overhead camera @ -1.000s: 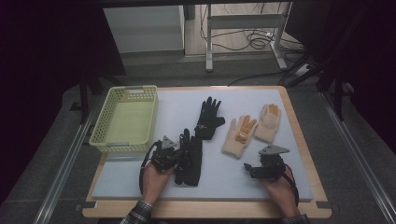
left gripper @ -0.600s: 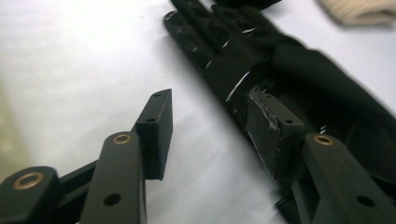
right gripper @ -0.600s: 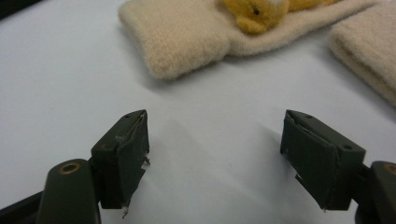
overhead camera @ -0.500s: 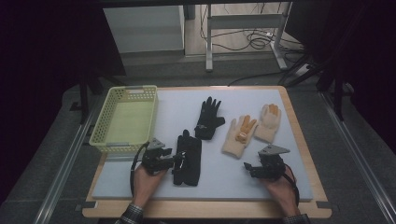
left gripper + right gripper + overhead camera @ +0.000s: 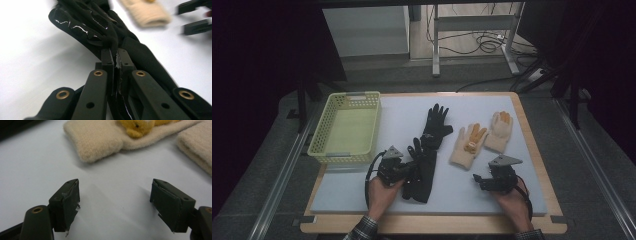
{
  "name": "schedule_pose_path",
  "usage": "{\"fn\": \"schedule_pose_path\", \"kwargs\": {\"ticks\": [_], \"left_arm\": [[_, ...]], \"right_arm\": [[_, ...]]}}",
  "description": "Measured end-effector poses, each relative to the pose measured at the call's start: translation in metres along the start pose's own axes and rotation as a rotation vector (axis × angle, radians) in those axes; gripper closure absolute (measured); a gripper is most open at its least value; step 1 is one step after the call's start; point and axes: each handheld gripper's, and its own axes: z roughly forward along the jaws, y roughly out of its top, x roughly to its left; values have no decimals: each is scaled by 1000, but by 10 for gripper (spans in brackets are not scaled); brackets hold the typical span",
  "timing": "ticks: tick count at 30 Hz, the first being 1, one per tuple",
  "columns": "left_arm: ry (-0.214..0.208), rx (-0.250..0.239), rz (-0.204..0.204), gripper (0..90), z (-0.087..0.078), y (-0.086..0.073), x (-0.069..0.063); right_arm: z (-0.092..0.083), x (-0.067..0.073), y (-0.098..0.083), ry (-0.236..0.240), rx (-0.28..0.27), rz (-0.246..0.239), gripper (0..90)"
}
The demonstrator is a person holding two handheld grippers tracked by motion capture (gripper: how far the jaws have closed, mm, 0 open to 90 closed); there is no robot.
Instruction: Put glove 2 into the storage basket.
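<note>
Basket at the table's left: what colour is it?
Pale yellow-green basket, clearest in the high view.

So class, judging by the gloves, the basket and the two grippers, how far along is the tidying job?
Done: nothing yet; the yellow basket holds no glove. In hand: the left gripper is shut on the near black glove. Left: the far black glove and both cream gloves, one with an orange patch and the other, lie on the white mat. The right gripper is open over bare mat, short of a cream cuff.

Black cloth glove (image 5: 105,32) with glossy patches; cream glove (image 5: 100,142) looks fuzzy knit.
</note>
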Motion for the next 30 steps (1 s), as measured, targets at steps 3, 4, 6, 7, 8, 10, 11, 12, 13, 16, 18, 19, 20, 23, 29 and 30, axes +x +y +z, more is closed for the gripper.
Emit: {"fn": "schedule_pose_path", "kwargs": {"ticks": [3, 4, 6, 7, 8, 10, 11, 12, 13, 16, 18, 19, 20, 23, 29, 30], "left_arm": [[0, 13, 19, 867, 10, 5, -12], [17, 25, 27, 863, 14, 5, -14], [35, 63, 37, 839, 21, 1, -13], [47, 67, 41, 781, 22, -1, -12], [66, 66, 43, 693, 22, -3, -11], [65, 47, 36, 544, 14, -4, -6], [79, 34, 40, 471, 9, -4, -4], [91, 31, 54, 366, 2, -4, -2], [103, 32, 66, 329, -1, -5, 0], [171, 45, 114, 253, -15, -13, 8], [194, 49, 111, 205, -21, -22, 16], [202, 51, 106, 188, -22, -25, 20], [210, 61, 98, 180, -25, -31, 25], [244, 85, 90, 136, -28, -42, 34], [243, 117, 76, 93, -27, -43, 37], [241, 117, 75, 92, -27, -43, 37]], "right_arm": [[0, 0, 0, 0, 0, 0, 232], [0, 0, 0, 0, 0, 0, 232], [0, 0, 0, 0, 0, 0, 232], [0, 0, 0, 1, -1, 1, 232], [0, 0, 0, 1, -1, 1, 232], [0, 0, 0, 1, -1, 1, 232], [0, 0, 0, 1, -1, 1, 232], [0, 0, 0, 1, 0, 1, 232], [0, 0, 0, 2, -1, 1, 232], [0, 0, 0, 0, 0, -2, 233], [0, 1, 1, 3, 0, -9, 241], [-1, 2, 2, 4, -2, -14, 249], [-1, 2, 3, 7, -4, -16, 254], [-2, 3, 8, 28, -16, -7, 259], [-2, 5, 23, 47, -28, -4, 263], [-2, 6, 27, 51, -28, -10, 271]]}}
